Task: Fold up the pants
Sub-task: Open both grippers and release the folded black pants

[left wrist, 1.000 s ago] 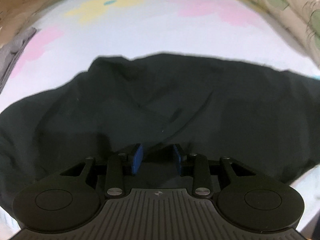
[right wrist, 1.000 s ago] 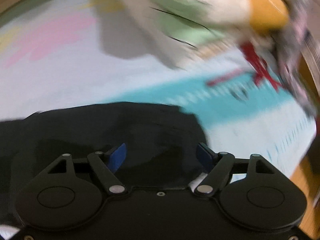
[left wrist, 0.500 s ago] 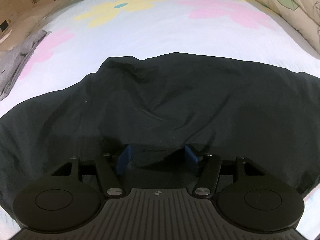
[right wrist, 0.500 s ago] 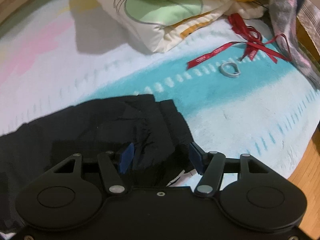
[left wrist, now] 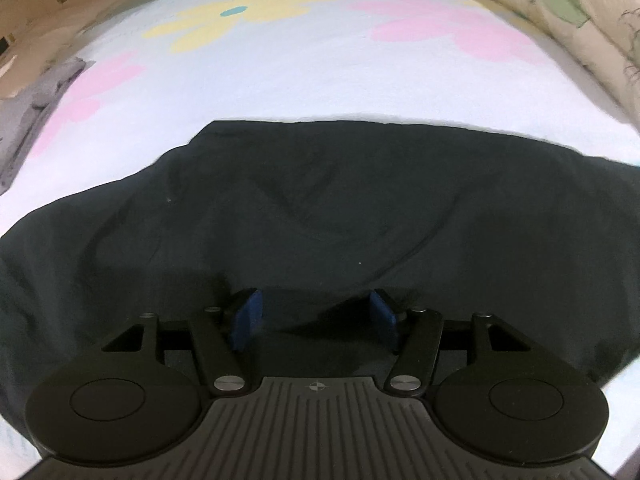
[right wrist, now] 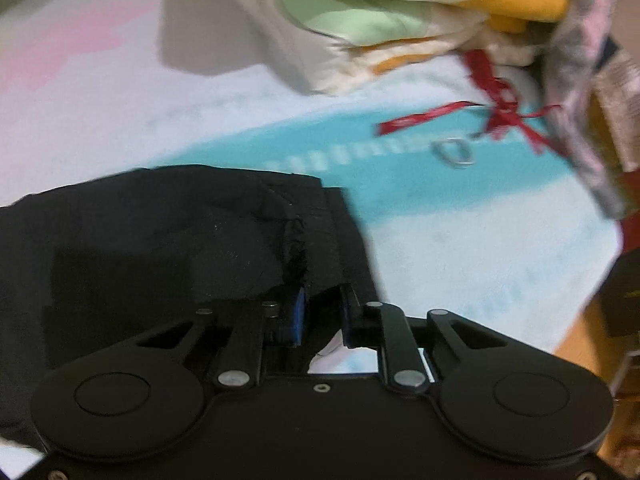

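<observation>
We saw the left gripper (left wrist: 315, 314) as matte black hardware: two round discs with a recessed circle in each, angled link arms pinned by silver screws, and a ribbed dark-grey housing bearing a small crosshair mark at its front middle. Its fingers (left wrist: 247, 314) carried flat blue pads. The right gripper (right wrist: 322, 318) had the same black discs, link arms and silver pivot screws, but its housing was smooth black with a small screw at the middle and more screws at its lower corners. Its fingers (right wrist: 298, 314) also showed blue pads, partly hidden
</observation>
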### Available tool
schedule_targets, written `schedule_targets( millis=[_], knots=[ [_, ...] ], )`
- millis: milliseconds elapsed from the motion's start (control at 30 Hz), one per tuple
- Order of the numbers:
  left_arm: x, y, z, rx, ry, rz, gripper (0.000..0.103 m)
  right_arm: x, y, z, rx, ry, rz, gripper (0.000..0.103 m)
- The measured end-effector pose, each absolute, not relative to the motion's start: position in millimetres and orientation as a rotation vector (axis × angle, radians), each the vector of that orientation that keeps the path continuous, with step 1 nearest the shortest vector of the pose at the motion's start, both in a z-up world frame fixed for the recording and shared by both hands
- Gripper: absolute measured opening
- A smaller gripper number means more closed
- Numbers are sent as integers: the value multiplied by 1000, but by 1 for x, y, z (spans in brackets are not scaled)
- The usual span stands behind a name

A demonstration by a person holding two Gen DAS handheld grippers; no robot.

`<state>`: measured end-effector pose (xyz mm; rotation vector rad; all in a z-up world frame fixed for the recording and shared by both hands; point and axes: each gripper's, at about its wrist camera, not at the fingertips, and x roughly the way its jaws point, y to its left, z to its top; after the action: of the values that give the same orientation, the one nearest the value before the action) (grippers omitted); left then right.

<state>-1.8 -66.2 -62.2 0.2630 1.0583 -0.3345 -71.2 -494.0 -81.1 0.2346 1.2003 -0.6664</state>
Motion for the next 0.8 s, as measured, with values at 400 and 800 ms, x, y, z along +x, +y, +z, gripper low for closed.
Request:
schedule_targets(
  millis=[400, 800],
  knots=[
    [-15, -60, -61, 270, 1080, -352, 58, -83, -515, -74, 356, 1168, -714, 52],
    [9, 16, -29, 306, 872, -136, 58, -53, -496, -49, 345, 1100, -739, 55]
  ],
)
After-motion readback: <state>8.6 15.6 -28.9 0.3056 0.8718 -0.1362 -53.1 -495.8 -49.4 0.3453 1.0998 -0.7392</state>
